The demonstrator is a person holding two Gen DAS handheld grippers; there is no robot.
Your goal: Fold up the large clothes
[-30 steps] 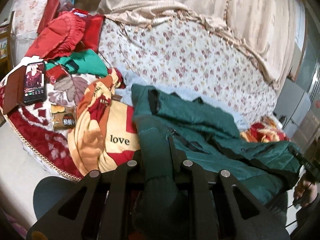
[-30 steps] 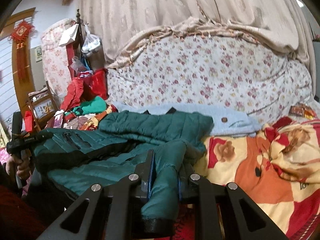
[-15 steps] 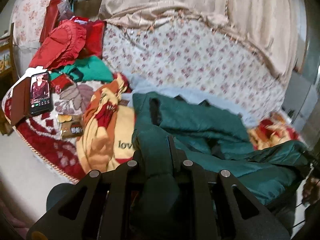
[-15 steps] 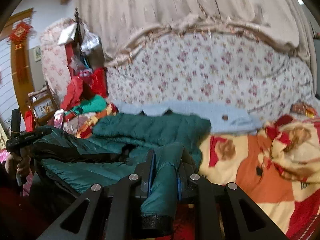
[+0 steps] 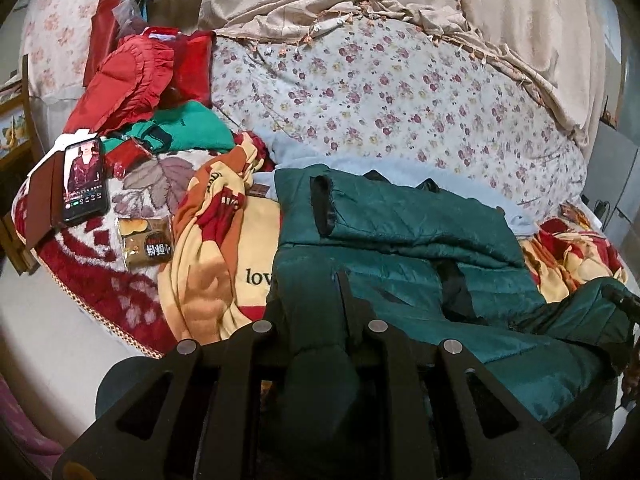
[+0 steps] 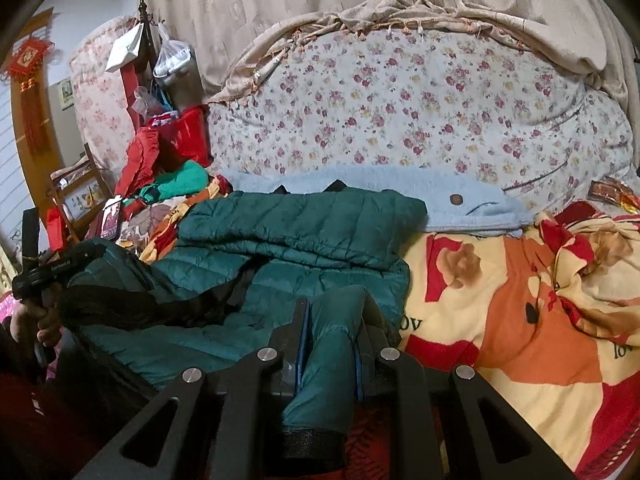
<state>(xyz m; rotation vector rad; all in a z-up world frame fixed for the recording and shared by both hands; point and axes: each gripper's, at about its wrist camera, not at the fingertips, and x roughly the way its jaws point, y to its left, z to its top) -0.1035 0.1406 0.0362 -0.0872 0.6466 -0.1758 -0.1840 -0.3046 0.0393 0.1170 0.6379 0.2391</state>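
Now both grippers hold the green padded jacket (image 5: 400, 236) at the near edge of the bed. Left gripper (image 5: 320, 320): jaws closed on a thick roll of jacket fabric that runs up between them and bulges out behind. Right gripper (image 6: 332, 320): jaws clamped on a sleeve or hem end, its dark cuff hanging below them.

Change over the last second: in the left view the jacket body ahead of the jaws has spread and flattened. The far panel, with its black-edged cuff, now lies folded across the top, beyond the jaws. In the right view the raised left-hand section has dropped lower and sits closer to the bed, left of the jaws. The left gripper's handle and the hand on it show at that frame's left edge.

Judgement: the bottom edge is being carried forward over the body, so a lengthwise fold is about half made. Both grips look firm; no slack is slipping out.

Surroundings: printed blanket (image 6: 520, 300) to the right of the right jaws and left of the left jaws. Pale blue garment (image 6: 460, 204) beyond the jacket. Phone (image 5: 84, 178) far left of the left jaws, well apart from the work.

Risk: puffy fabric may spring open once released.
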